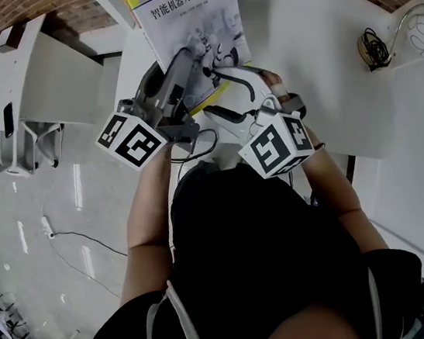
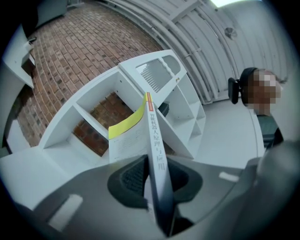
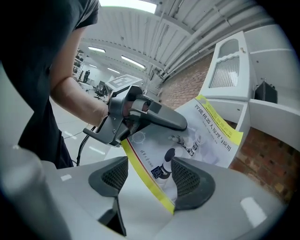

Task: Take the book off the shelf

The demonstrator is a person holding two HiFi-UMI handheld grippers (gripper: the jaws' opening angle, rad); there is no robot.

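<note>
Your left gripper (image 2: 155, 182) is clamped on the book's (image 1: 185, 20) spine, top centre of the head view. Your right gripper's (image 3: 150, 176) jaws are spread wide around its lower corner, not squeezing it.

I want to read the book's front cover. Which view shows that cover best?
The head view: the book turns its front cover almost squarely to the camera, with the title lines clear. The right gripper view shows the cover slanted and curved by the wide lens. The left gripper view shows mainly the spine, edge-on.
</note>
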